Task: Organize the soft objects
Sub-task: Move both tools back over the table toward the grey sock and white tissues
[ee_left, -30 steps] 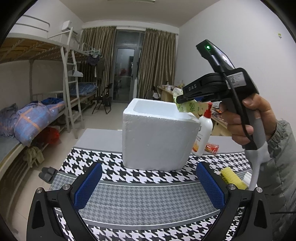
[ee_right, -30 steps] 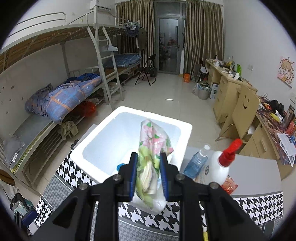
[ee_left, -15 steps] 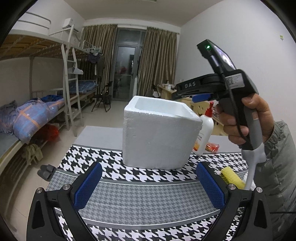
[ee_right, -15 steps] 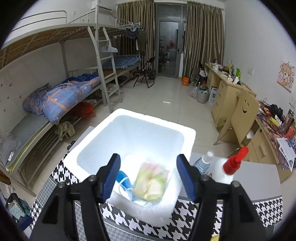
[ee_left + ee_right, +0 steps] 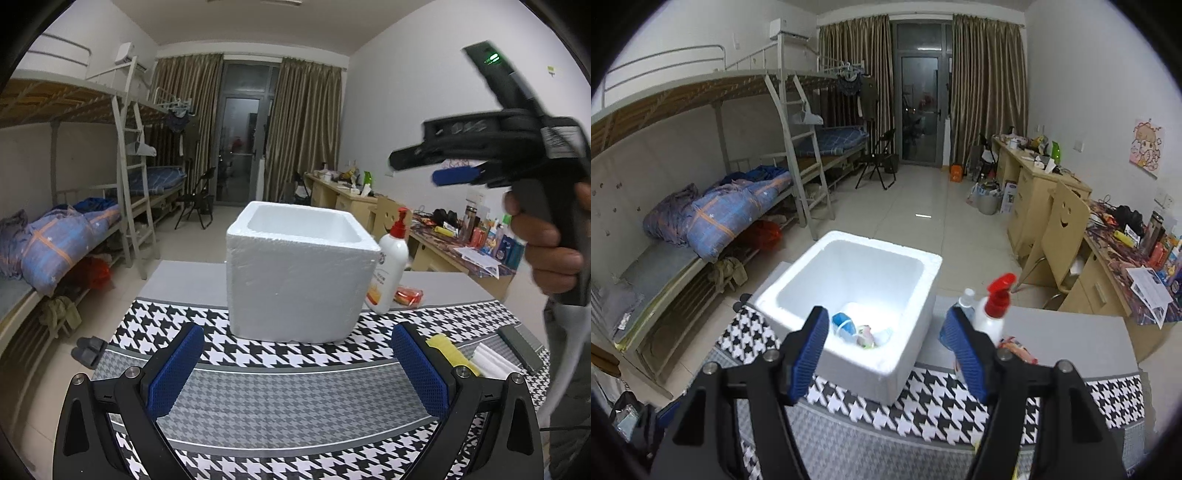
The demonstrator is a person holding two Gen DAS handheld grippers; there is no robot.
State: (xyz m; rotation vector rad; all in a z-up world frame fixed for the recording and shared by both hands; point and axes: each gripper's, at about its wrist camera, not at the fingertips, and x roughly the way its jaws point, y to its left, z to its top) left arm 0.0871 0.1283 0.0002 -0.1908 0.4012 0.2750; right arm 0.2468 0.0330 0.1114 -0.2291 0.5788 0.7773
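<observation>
Dim overhead room light, heavy fisheye warp, dark vignetted corners, slight blur.

Your box (image 5: 295, 284) is white foam, matt and grainy, rough along the rim. The cloth (image 5: 277, 391) on the desk is woven houndstooth fabric, dull. The bottle (image 5: 388, 269) looks like smooth, glossy plastic. Your tool pads (image 5: 177, 369) are blue textured rubber on matt black plastic.

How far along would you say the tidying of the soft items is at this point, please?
Done: a floral packet and a blue item lie inside the foam box. In hand: nothing; the right gripper has just been opening, empty, and the left gripper is open. Left: the yellow roll and white roll on the cloth.
</observation>
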